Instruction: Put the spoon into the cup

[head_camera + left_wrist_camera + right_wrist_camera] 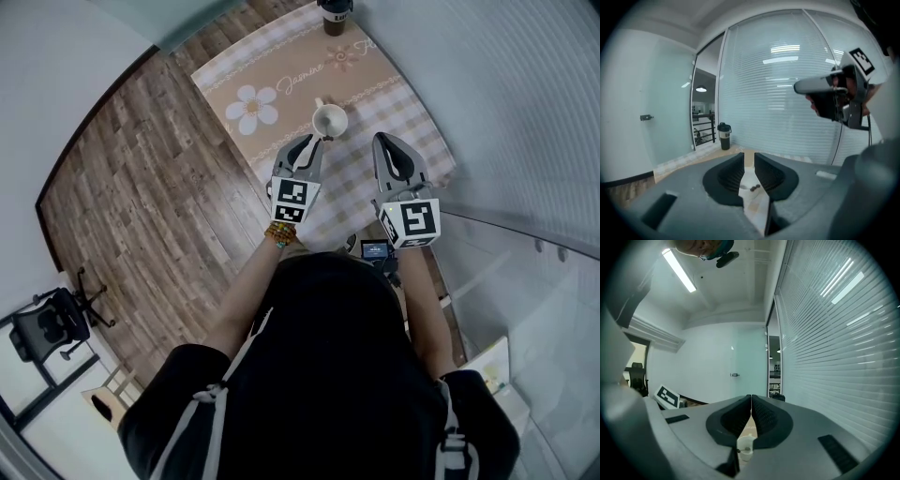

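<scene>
The white cup (330,120) stands on the cloth-covered surface (403,108) in the upper middle of the head view, below a dark tumbler (335,14) at the top edge. A thin pale piece juts from the cup's upper rim. Whether that is the cup's handle or the spoon I cannot tell, and no view shows a spoon clearly.

Both tools hover just below the cup, one on either side. The left hand-held gripper (309,145) points up toward the cup's lower left, its tips near the cup. Its own view shows the jaws parted by a narrow slit with nothing between them, only checked cloth and a few small dark specks (too small to identify) seen through the gap. The tumbler sits left of centre in that view, by a glass wall.

The right hand-held gripper (382,142) is at the cup's lower right, a little apart from it. In its own view the jaws meet at the tips and hold nothing, and the cup shows beneath them, low in the frame.
</scene>
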`<state>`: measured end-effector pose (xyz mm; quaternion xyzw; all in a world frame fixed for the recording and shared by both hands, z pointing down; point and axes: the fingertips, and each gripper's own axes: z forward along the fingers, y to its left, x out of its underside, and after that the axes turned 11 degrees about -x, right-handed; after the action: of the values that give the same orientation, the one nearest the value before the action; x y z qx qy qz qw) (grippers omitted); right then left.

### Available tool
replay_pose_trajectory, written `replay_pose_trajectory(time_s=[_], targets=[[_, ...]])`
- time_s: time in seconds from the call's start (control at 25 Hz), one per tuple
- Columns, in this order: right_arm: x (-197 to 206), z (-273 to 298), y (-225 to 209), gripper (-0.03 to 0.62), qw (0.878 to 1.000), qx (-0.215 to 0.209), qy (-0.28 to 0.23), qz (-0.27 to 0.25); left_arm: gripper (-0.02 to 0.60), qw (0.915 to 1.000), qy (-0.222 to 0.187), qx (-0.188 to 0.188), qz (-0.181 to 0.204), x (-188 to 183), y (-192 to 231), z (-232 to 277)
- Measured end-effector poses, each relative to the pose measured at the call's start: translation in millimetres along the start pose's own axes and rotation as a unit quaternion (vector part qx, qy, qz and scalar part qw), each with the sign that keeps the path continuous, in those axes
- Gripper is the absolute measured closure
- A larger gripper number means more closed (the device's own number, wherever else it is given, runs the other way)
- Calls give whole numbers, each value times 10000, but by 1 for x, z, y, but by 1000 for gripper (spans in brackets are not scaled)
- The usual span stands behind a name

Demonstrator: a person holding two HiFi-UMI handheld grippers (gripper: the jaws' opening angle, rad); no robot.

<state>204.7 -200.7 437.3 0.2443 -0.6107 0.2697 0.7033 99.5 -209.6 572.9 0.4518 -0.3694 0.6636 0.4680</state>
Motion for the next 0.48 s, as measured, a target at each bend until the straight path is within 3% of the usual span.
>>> replay_pose_trajectory(time_s=[0.2, 0.48], targets=[[-18, 10, 2, 585, 9995, -212, -164, -173, 517, 9958, -892, -183, -37, -87, 11, -10], [-62, 25, 7, 585, 9965, -421, -561, -456, 517, 9822, -1856, -264, -117, -181, 7, -34]])
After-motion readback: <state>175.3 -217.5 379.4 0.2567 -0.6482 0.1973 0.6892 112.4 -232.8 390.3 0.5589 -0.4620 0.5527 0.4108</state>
